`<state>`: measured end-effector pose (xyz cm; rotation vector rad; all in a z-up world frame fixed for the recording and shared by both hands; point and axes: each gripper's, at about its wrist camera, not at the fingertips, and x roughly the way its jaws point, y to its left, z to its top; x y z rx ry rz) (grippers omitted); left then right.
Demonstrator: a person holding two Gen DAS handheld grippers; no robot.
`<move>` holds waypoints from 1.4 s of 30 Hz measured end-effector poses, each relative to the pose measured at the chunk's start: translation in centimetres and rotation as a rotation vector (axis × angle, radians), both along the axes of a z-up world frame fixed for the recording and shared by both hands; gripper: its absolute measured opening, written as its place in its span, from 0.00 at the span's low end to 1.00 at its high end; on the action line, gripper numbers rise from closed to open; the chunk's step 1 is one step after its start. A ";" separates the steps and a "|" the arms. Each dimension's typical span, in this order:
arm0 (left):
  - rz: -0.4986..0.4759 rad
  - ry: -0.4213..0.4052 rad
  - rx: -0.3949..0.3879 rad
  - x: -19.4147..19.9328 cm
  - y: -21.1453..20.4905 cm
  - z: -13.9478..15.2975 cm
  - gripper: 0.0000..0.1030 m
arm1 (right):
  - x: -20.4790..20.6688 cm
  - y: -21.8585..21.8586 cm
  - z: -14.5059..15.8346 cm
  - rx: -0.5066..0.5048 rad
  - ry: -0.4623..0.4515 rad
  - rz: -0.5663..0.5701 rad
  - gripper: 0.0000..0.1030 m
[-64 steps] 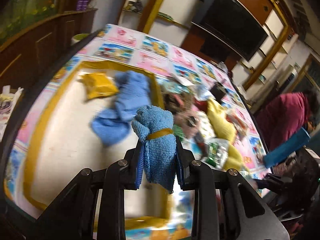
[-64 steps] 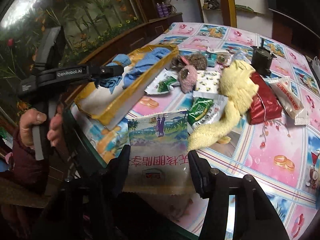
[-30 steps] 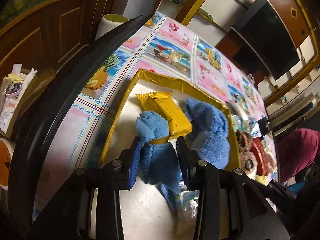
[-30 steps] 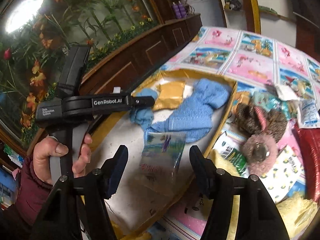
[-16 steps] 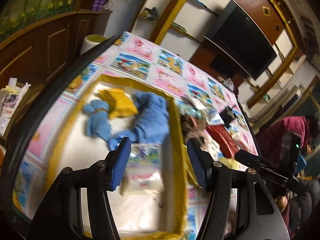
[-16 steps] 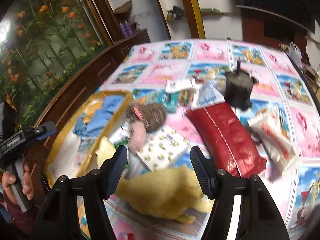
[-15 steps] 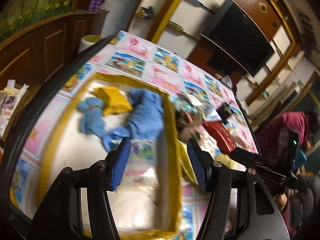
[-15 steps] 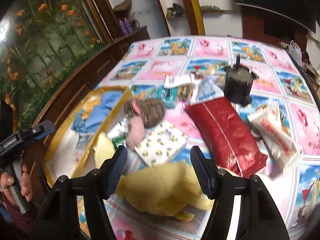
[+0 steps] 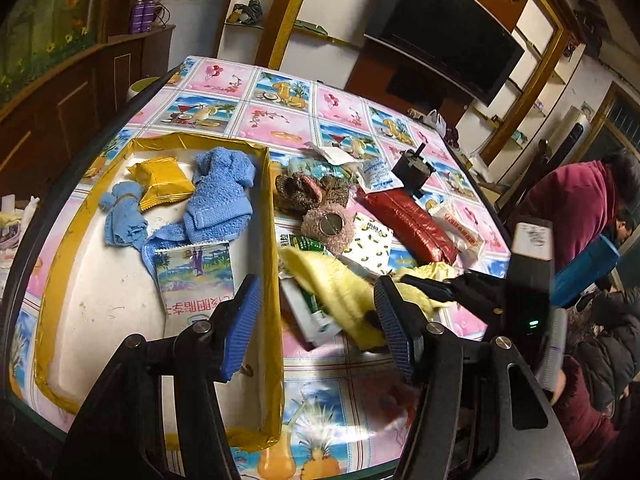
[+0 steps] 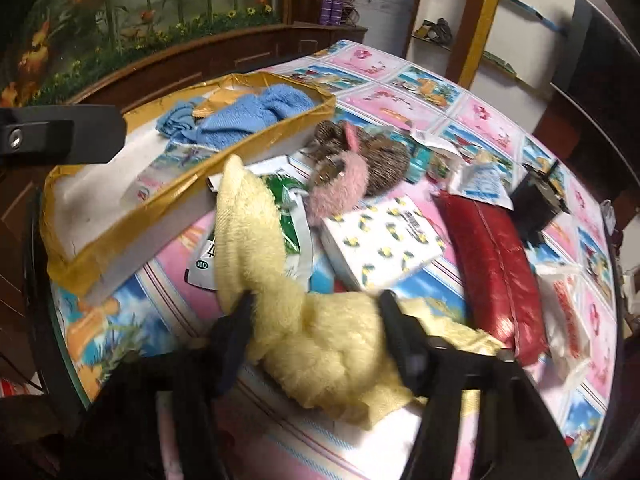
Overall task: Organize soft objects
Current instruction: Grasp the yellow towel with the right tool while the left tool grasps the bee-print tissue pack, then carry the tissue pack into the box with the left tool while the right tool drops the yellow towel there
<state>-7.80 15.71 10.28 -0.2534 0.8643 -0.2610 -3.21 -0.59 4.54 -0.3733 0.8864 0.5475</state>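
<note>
A gold-edged tray [image 9: 60,264] holds a blue towel [image 9: 220,196], a small tied blue cloth [image 9: 120,216], a yellow packet [image 9: 164,184] and a printed sachet [image 9: 196,280]. My left gripper [image 9: 316,316] is open and empty above the tray's right wall. My right gripper [image 10: 316,340] is open, its fingers on either side of a yellow fluffy towel [image 10: 320,344] that lies on the table. The towel also shows in the left wrist view [image 9: 340,292]. The tray shows in the right wrist view [image 10: 120,220].
On the patterned table [image 9: 280,120] lie brown and pink plush items [image 10: 352,172], a white patterned packet [image 10: 380,240], a red pouch [image 10: 496,272], green sachets [image 10: 288,224], a black object [image 10: 540,196] and white packets [image 10: 568,320]. A seated person [image 9: 580,200] is at the right.
My left gripper let go of the tied blue cloth in the tray and drew back, open. My right gripper left the printed sachet in the tray and moved down over the yellow towel.
</note>
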 end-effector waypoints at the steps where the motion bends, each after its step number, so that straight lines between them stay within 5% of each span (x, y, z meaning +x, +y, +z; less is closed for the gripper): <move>1: -0.008 0.006 0.006 0.1 -0.4 -0.1 0.57 | -0.1 -0.8 0.2 0.015 0.017 -0.018 0.45; 8: -0.076 0.046 0.049 2.3 -3.6 -1.1 0.57 | -0.3 -9.6 0.8 0.203 0.161 -0.204 0.38; 13: -0.140 0.051 0.106 5.2 -7.4 -1.9 0.57 | -1.4 -14.9 0.7 0.253 0.165 -0.308 0.38; 19: -0.266 0.011 0.278 9.4 -13.0 -3.9 0.57 | -1.7 -16.5 0.4 0.318 0.172 -0.316 0.38; 26: -0.316 0.104 0.424 13.1 -14.5 -8.3 0.57 | -1.3 -17.0 0.1 0.356 0.177 -0.311 0.38; 37: -0.278 0.104 0.313 11.2 -13.9 -6.9 0.50 | -2.4 -14.1 0.0 0.222 0.073 -0.209 0.64; 40: -0.280 0.084 0.228 9.8 -13.3 -5.2 0.50 | -2.8 -12.5 -0.5 0.113 0.019 -0.178 0.64; 42: -0.280 0.046 0.186 8.3 -12.5 -3.4 0.50 | -3.0 -11.8 -0.6 0.045 -0.009 -0.175 0.44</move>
